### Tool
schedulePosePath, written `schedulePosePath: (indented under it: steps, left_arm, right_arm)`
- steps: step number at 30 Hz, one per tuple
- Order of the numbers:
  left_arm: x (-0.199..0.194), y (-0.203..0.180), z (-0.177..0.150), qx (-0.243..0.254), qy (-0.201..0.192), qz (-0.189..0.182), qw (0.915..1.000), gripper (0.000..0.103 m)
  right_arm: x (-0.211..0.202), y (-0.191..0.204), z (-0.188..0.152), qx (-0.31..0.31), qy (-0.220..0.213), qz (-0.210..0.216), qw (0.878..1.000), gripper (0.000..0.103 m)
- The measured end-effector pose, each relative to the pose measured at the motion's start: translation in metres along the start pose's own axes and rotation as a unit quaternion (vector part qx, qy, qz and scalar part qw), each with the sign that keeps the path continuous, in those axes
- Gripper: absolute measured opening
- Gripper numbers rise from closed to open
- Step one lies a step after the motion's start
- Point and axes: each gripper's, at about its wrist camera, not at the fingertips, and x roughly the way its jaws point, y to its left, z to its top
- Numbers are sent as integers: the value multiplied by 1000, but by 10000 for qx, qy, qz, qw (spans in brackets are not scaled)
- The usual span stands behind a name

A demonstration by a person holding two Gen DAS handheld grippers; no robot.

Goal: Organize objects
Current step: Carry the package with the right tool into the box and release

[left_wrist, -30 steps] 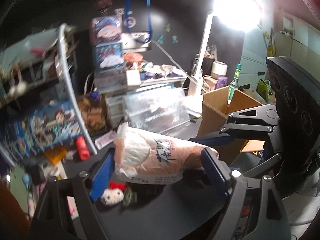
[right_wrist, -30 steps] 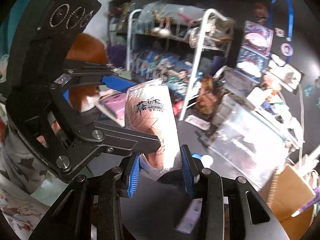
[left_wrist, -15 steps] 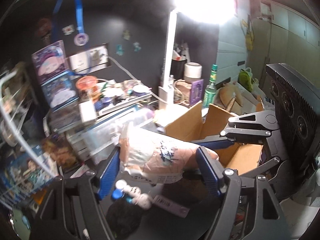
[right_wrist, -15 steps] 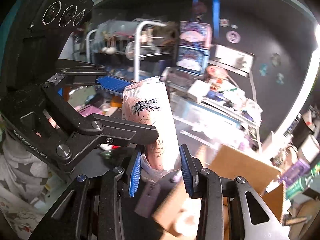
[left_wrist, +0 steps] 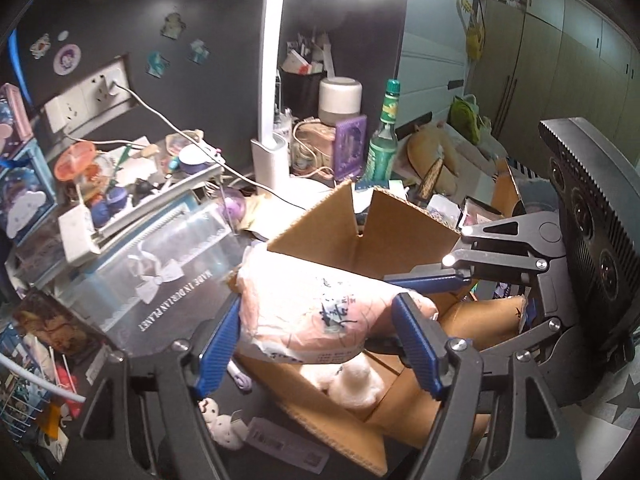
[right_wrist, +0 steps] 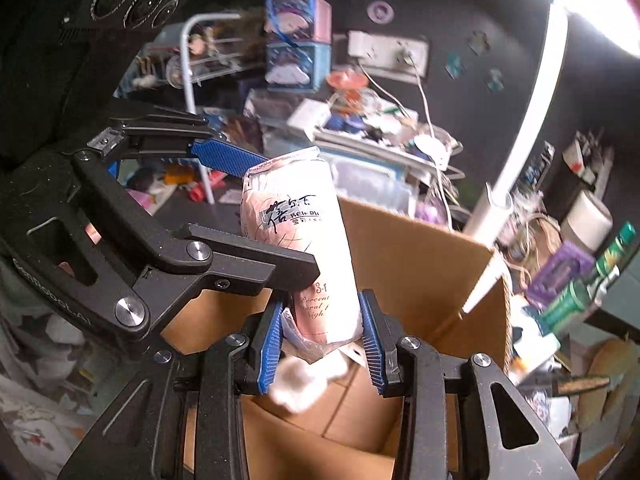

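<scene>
Left wrist view has the pink tissue pack (left_wrist: 316, 316) held across the open cardboard box (left_wrist: 400, 236), the left gripper (left_wrist: 320, 336) clamped wide on its long sides and the right gripper (left_wrist: 424, 280) pinching its far end. Right wrist view shows that right gripper (right_wrist: 320, 344) narrow on the pack's lower end (right_wrist: 320, 280), above a white plush toy (right_wrist: 296, 380) lying inside the box. Behind the box, toward the desk's back edge, stand a white lamp post (left_wrist: 272, 80) and a green bottle (left_wrist: 384, 136).

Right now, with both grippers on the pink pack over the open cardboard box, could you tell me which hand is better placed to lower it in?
Probably right: the right gripper clamps the pink pack's lower end, directly above the cardboard box.
</scene>
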Motion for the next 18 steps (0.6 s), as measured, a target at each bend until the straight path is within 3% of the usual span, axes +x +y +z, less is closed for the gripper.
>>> schedulePosePath:
  steps: [6, 8, 10, 16, 18]
  left_arm:
    - [17, -7, 2, 47, 231, -43, 9997, 75]
    - [19, -8, 2, 73, 273, 60, 9996, 82]
    - [14, -6, 2, 86, 200, 192, 9996, 88]
    - [-19, 17, -5, -198, -143, 85, 9997, 92]
    - [-36, 28, -13, -309, -317, 172, 9989, 102]
  right_arm:
    - [4, -12, -11, 35, 266, -144, 9995, 36]
    - [6, -14, -13, 23, 338, -236, 9991, 57]
    - [5, -15, -14, -20, 361, -376, 9986, 69]
    - [4, -14, -12, -9, 297, -396, 9988, 70]
    - [4, -9, -10, -23, 238, -347, 9991, 70]
